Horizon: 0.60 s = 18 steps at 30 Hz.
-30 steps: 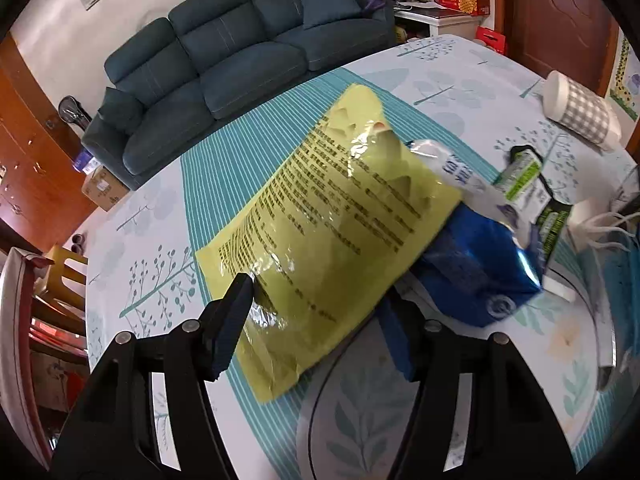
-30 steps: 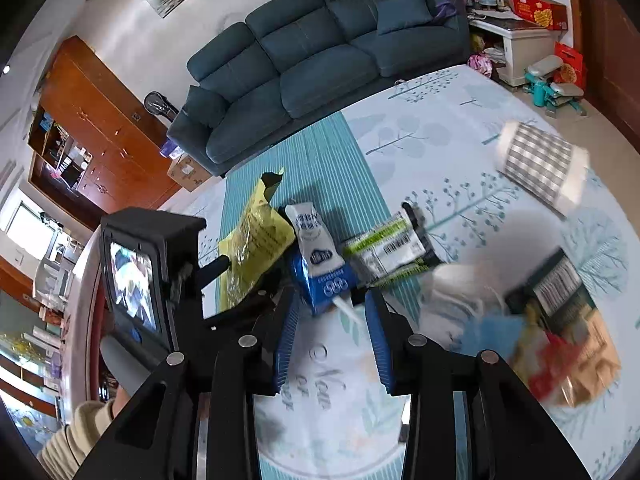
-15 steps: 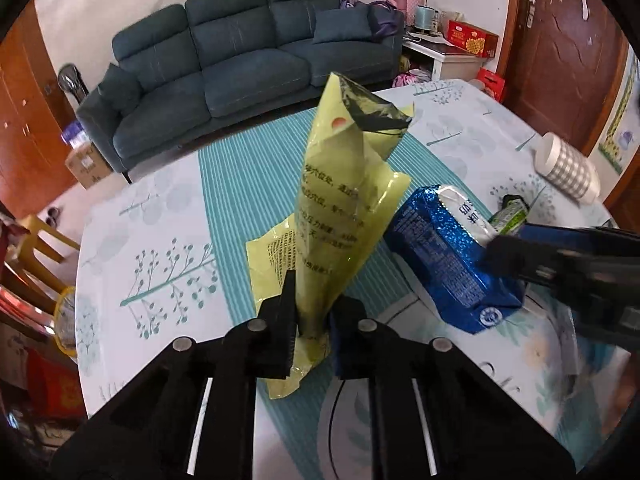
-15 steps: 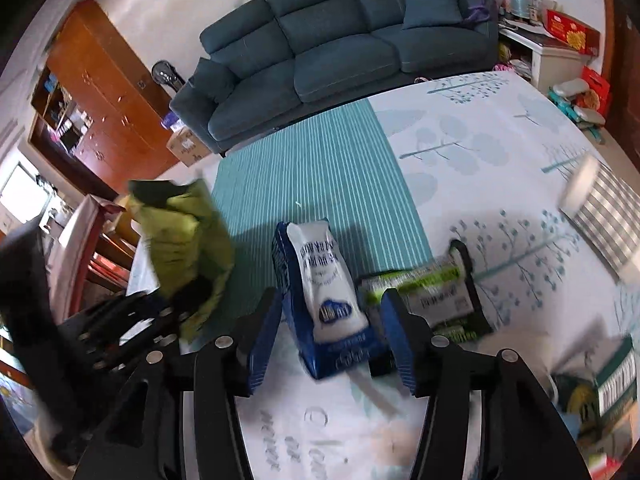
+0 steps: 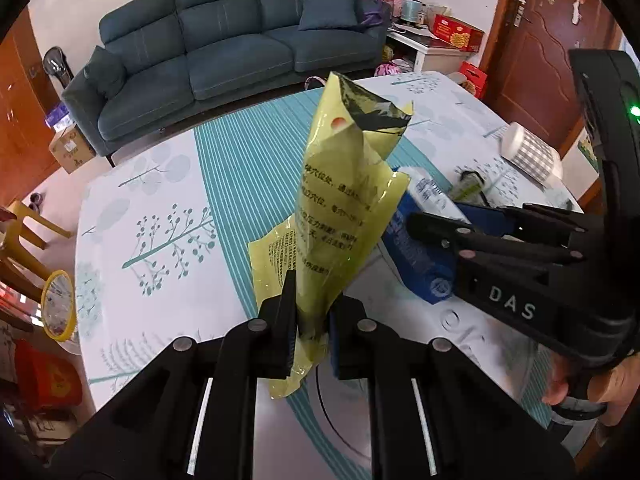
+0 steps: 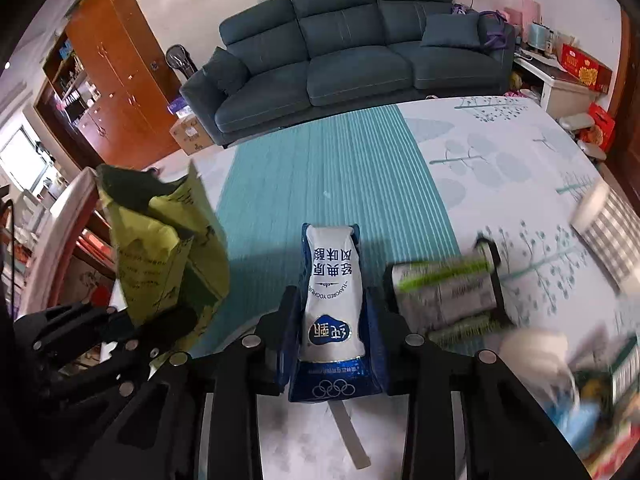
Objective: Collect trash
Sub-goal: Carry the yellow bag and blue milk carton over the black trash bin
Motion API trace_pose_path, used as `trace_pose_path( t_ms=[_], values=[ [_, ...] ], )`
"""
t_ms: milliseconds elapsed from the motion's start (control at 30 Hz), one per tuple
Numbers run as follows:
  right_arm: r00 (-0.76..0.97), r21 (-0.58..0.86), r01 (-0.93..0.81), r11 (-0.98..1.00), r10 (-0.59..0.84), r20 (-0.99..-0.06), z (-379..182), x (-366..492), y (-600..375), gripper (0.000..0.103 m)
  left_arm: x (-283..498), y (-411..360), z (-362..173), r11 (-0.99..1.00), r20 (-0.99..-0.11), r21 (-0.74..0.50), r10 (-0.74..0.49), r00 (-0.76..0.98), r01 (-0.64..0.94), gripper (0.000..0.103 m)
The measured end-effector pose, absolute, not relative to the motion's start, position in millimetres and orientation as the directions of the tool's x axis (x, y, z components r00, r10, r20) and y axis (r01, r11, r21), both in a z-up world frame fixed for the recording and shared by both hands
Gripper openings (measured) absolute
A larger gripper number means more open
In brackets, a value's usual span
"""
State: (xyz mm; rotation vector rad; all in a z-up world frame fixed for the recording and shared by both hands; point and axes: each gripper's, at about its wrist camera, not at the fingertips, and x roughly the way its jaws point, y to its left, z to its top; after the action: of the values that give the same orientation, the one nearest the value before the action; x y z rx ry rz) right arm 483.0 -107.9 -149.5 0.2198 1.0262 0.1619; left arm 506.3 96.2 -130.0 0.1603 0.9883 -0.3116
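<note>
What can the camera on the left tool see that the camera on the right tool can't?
Only the left wrist view shows the person's hand holding the right tool, and a yellow round thing beside the table.

Only the right wrist view shows the wooden cupboard and the yogurt pack's white front between the right tool's fingers, which are closing on it.

Both show the yellow bag pinched in the left tool, the blue yogurt pack, the green wrapper, the checked cup and the sofa.
</note>
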Motion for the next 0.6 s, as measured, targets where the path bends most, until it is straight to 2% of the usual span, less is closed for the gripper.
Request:
trace_pose_path(
  t_ms=[267,600],
  values=[
    [0.563,0.381,0.035,0.924,0.297,-0.771,-110.3,368.6,-129.5,0.031,440.8,97.9,-95.7,0.919,-0.840,-0.030,-0.237,0.489,0.393,0.010],
    [0.611,0.537,0.184,0.823,0.332,-0.718,-89.4,186.5,-173.5,0.031,303.7,69.0,-70.3,0.812,-0.863,-0.083,-0.348,0.365,0.578,0.010]
  ],
)
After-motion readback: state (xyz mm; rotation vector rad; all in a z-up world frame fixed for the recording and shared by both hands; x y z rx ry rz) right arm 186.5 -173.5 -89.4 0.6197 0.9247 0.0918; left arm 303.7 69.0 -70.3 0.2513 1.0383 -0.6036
